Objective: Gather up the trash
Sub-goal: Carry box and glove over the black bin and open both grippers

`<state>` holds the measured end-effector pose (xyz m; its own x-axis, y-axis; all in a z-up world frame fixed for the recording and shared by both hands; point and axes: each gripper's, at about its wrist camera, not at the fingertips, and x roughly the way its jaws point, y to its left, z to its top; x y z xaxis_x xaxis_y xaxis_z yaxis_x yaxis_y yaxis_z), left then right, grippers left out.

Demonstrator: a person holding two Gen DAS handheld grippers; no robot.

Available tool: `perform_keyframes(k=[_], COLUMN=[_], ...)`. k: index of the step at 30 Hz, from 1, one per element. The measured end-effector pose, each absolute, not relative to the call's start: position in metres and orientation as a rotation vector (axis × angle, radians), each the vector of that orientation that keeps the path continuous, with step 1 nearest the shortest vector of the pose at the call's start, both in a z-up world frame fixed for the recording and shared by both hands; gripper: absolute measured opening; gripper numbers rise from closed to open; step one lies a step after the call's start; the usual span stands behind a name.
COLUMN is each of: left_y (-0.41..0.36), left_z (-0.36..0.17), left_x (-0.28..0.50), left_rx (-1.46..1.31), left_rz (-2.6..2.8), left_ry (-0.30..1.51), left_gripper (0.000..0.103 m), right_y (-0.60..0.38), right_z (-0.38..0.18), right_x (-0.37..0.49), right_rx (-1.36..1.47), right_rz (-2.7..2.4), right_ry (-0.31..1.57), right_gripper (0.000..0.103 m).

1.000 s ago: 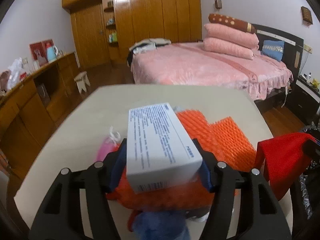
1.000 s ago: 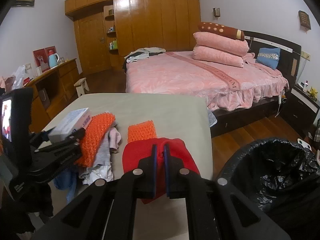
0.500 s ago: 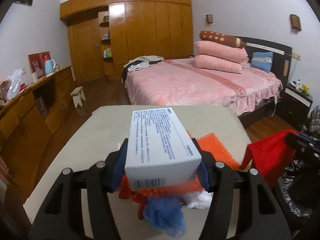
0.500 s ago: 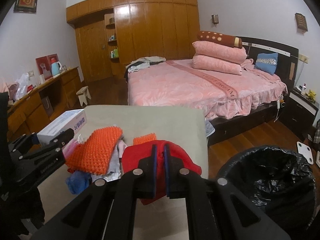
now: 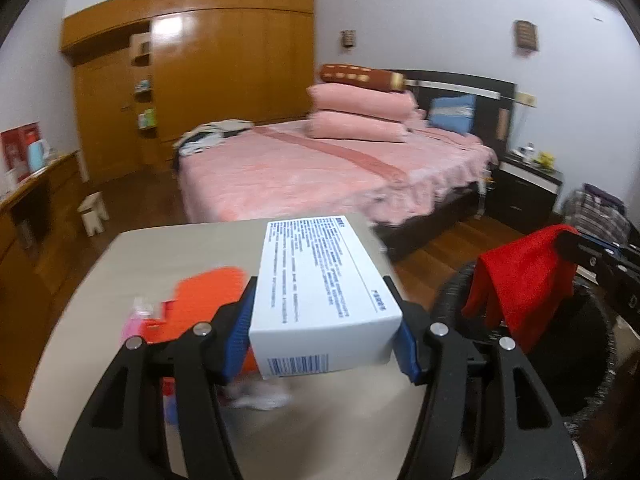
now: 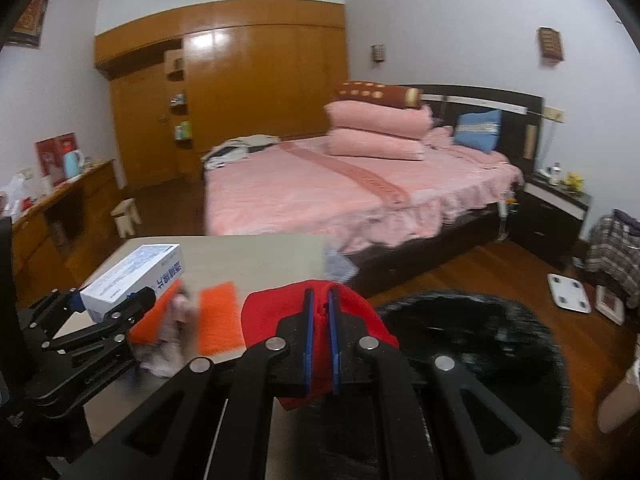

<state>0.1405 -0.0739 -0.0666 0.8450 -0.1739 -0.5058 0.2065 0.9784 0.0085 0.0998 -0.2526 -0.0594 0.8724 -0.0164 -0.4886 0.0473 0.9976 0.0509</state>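
My left gripper (image 5: pixel 324 320) is shut on a white box with blue print (image 5: pixel 320 292), its blue pads pressing both long sides; the same white box (image 6: pixel 132 280) shows at the left of the right wrist view, raised over the table. My right gripper (image 6: pixel 320 308) is shut on a red cloth (image 6: pixel 280 312), which hangs as a red cloth (image 5: pixel 520 280) over the black-lined trash bin (image 5: pixel 592 360). That bin (image 6: pixel 480 332) sits on the floor just right of the table. Orange mesh pieces (image 5: pixel 200 300) and a pink scrap (image 5: pixel 136 316) lie on the beige table (image 5: pixel 180 248).
A pink bed (image 6: pixel 340 188) with stacked pillows stands beyond the table. A wooden wardrobe (image 5: pixel 192 80) fills the back wall, a low sideboard (image 6: pixel 52 216) runs along the left. A white scale (image 6: pixel 568 292) lies on the wood floor right of the bin.
Both grippers have risen and swung right with their loads. The red cloth has moved from over the table to above the bin; the box is lifted higher off the pile.
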Motion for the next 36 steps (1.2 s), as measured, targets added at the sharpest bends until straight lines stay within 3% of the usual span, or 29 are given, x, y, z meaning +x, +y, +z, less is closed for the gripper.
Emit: perform_keyframes(k=[17,18,19,22,25,27,28,36], left_y=[-0.21,-0.214,-0.214,-0.213,-0.204,-0.192,-0.186,-0.118], left_z=[-0.106,-0.108,-0.108,-0.109,-0.107,-0.104,-0.103,-0.088], left_x=[0.147,0.148,0.149,0.148,0.145,0.143,0.144,0.14], left_rx=[0.071,0.071,0.071,0.062,0.073,0.086,0.088,0.087], left_rz=[-0.51,-0.531,-0.545,-0.569,-0.558,-0.527,-0.518,-0.361], left_ry=[0.611,0.619,0.624,0.62,0.605,0.581,0.577,0.529], left_gripper=[0.058,0.06,0.072,0.08,0.086,0.09,0.091,0.095], right_y=[-0.378,-0.381,-0.383,-0.393,-0.393,-0.39,-0.387,-0.346], right_z=[-0.091,-0.092,-0.094,-0.098,-0.097,-0.095,-0.093,-0.082], right_x=[0.07,0.069,0.067,0.062,0.06,0.058,0.058,0.075], right_rx=[0.112,0.117,0.121,0.133,0.13,0.118,0.113,0.082], right_rz=[-0.302,-0.31,-0.323,-0.355,-0.373,-0.387,-0.395,-0.317], right_ry=[0.574,0.58,0.585,0.591,0.581,0.557,0.544,0.501], right_gripper=[0.008,0.01,0.01,0.024,0.056,0.091,0.097,0.098])
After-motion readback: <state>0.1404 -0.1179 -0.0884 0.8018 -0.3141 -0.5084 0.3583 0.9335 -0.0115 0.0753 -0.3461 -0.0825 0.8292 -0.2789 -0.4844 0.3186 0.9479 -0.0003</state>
